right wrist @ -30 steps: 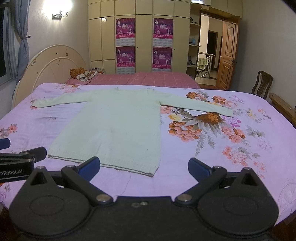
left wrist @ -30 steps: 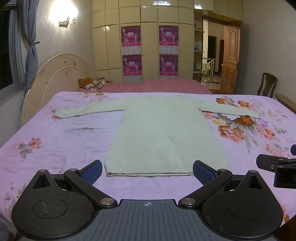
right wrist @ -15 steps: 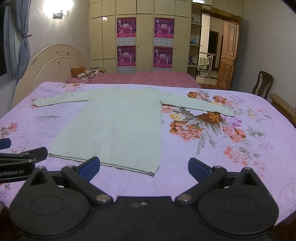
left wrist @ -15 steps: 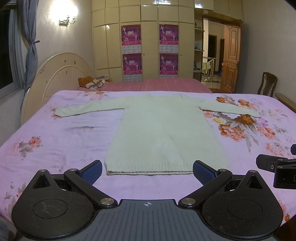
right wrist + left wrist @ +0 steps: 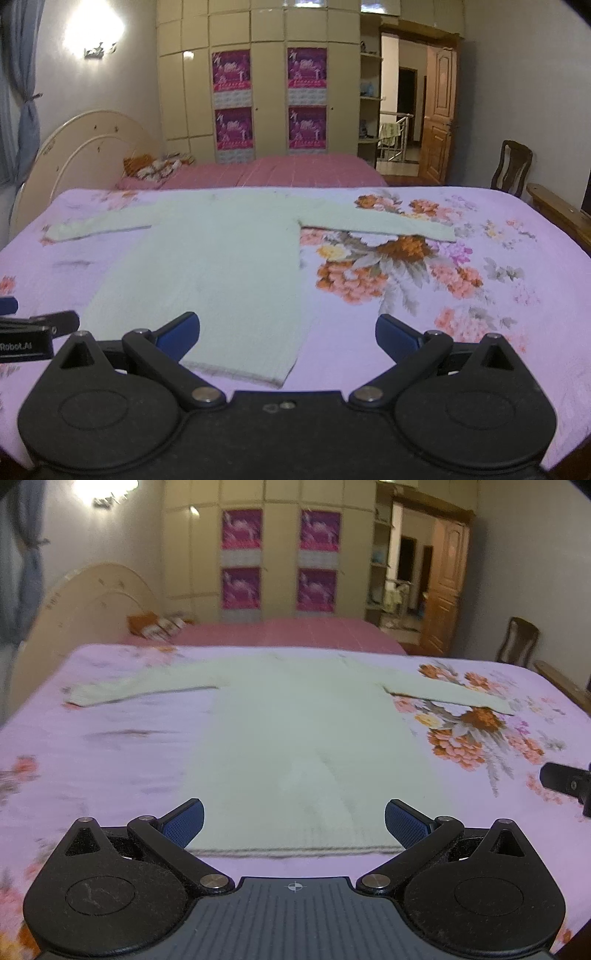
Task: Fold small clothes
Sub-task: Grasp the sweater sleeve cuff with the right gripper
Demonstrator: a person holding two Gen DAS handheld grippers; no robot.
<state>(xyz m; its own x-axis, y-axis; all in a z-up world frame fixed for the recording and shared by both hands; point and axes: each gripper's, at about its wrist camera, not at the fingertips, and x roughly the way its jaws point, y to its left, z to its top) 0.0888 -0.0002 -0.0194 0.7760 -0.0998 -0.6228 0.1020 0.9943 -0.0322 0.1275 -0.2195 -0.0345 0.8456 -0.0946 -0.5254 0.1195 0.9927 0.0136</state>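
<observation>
- As far as both wrist views show, no fold has been made: the pale mint-green knitted long-sleeved sweater (image 5: 303, 738) lies face down or face up, I cannot tell which, spread flat on the lilac bedspread printed with orange and pink flowers (image 5: 480, 280).
- Both sleeves stretch straight out to the sides, and the ribbed hem (image 5: 295, 850) runs along the edge nearest me.
- My left gripper (image 5: 294, 821) hovers just above that hem with its blue-padded fingers (image 5: 184, 821) spread wide, one near each lower corner, gripping nothing.
- My right gripper (image 5: 288, 338) is likewise wide open and empty, poised over the sweater's lower right corner (image 5: 280, 380), with its other finger above bare bedspread.
- I judge the task to be at its very start: everything remains, from taking hold of the fabric to bringing in the sleeves and doubling the body.
- Whether either gripper's fingers touch the cloth is unclear; they seem to float above it.
- My left wrist view is smeared by motion blur, so the knit texture, the neckline and the left cuff (image 5: 79, 698) are soft and hard to read.
- Each gripper's black housing blocks the strip of bed closest to me, including part of the hem.
- The neck opening at the far end cannot be made out in either view.
- Only a black sliver of each gripper appears at the edge of the other's view.
- Beyond the bed, a cream wardrobe with four magenta posters (image 5: 269, 99) stands against the wall.
</observation>
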